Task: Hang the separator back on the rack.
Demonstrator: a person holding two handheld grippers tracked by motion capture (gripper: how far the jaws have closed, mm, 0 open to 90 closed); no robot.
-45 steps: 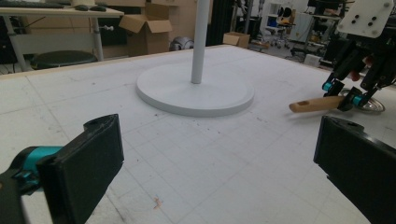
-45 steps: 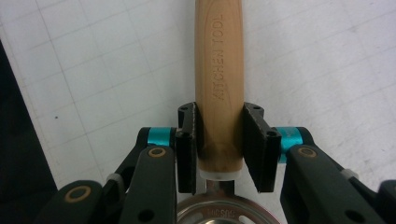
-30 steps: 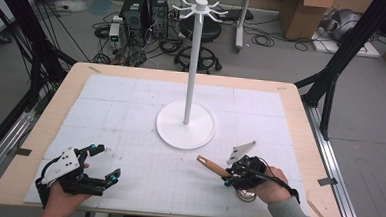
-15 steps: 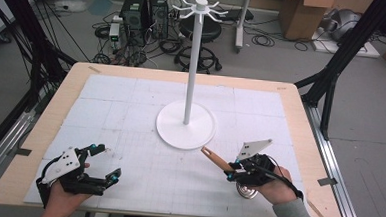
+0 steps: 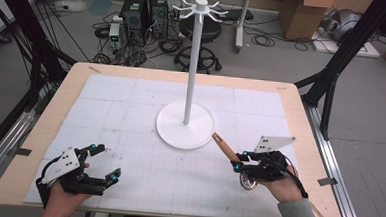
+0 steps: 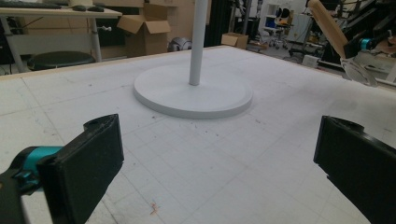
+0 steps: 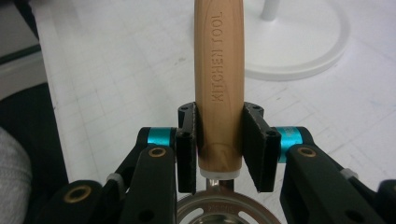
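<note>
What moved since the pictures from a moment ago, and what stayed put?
The right claw, shut on the wooden-handled kitchen tool, lifted it a little and carried it toward the far right of the table, alongside the white stand. The tool's handle kept pointing at the stand's base. The left claw stayed open in the same spot, and the stand did not move.

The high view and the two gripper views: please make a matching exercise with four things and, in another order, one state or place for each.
Things:
1. left gripper
2. right gripper
3. wooden handle
4. white stand

States or places:
A. upright near the middle of the table
B. jaws wide apart, nothing between them
C. stamped KITCHEN TOOL
D. jaws closed on a utensil

Pairs: 1-B, 2-D, 3-C, 4-A
</note>
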